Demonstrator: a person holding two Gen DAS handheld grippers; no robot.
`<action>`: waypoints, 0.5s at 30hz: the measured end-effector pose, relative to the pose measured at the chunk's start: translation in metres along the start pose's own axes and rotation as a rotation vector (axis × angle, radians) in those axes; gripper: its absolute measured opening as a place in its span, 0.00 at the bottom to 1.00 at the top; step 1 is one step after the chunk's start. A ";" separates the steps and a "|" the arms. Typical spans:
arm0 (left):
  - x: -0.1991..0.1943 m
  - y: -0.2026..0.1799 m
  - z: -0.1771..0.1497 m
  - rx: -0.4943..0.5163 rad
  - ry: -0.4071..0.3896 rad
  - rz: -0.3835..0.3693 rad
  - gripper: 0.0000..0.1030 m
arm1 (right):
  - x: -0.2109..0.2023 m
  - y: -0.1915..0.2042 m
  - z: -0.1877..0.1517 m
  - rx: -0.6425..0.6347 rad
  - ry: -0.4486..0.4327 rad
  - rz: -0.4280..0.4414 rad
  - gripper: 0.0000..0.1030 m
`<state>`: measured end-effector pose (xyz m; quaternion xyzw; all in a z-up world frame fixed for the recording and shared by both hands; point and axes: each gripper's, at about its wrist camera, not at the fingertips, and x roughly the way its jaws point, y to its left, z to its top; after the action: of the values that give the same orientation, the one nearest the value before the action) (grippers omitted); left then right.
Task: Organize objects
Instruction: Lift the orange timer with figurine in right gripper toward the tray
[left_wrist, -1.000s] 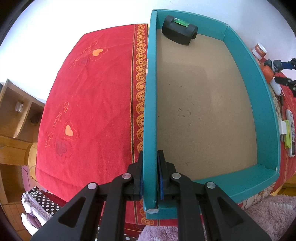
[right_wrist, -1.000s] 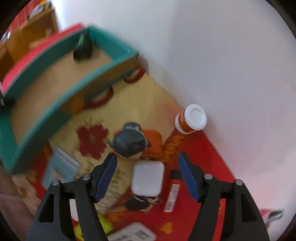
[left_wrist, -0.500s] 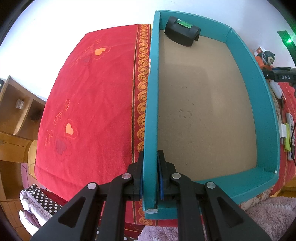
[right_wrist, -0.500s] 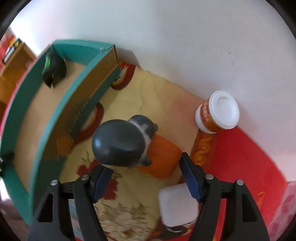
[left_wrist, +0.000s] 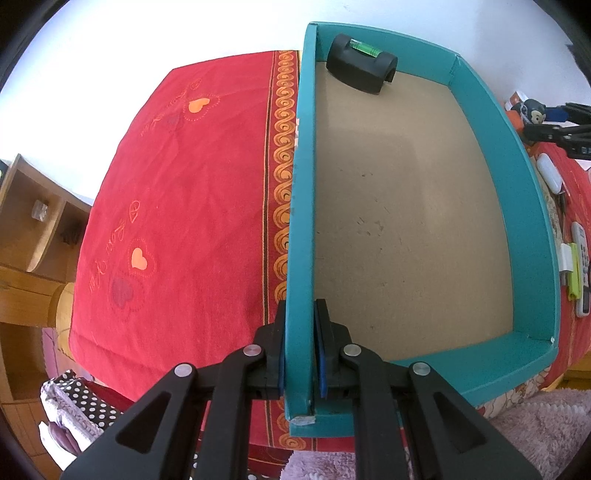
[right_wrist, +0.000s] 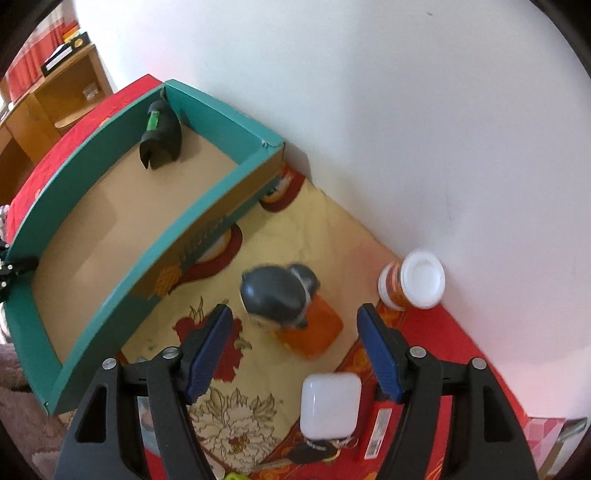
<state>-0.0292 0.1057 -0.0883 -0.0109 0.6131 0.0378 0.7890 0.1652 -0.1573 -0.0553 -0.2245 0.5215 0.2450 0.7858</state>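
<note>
My left gripper (left_wrist: 300, 314) is shut on the left wall of the teal box (left_wrist: 301, 221), which sits on a red cloth. A black block with a green vial (left_wrist: 360, 68) lies in the box's far corner. In the right wrist view, a toy figure (right_wrist: 275, 291) with a dark head and orange body lies on the floral cloth beside the box (right_wrist: 147, 254). My right gripper (right_wrist: 294, 312) straddles the toy and its jaws are closing. The pads stand apart from the toy on both sides. The toy (left_wrist: 530, 110) also shows past the box's right wall.
An orange jar with a white lid (right_wrist: 415, 284) stands against the white wall. A white case (right_wrist: 330, 404) and a red flat packet (right_wrist: 378, 428) lie near my right fingers. A remote (left_wrist: 580, 273) and a green marker (left_wrist: 572, 269) lie right of the box. Wooden shelves (left_wrist: 29, 229) stand left.
The right gripper shifted and rolled, so the toy now sits centred between its fingers and looks smaller. The left gripper kept its grip on the box wall.
</note>
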 end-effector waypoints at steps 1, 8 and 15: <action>0.000 0.000 -0.001 -0.004 -0.002 -0.003 0.10 | 0.003 0.002 0.003 -0.003 0.010 0.005 0.58; -0.002 0.002 -0.003 -0.003 -0.007 -0.009 0.10 | 0.002 -0.003 0.010 0.018 -0.020 0.000 0.38; -0.002 0.003 -0.004 0.007 -0.008 -0.009 0.10 | -0.005 -0.012 0.008 0.072 -0.054 -0.019 0.36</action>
<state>-0.0337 0.1080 -0.0870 -0.0108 0.6099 0.0323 0.7918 0.1763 -0.1625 -0.0471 -0.1946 0.5063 0.2246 0.8095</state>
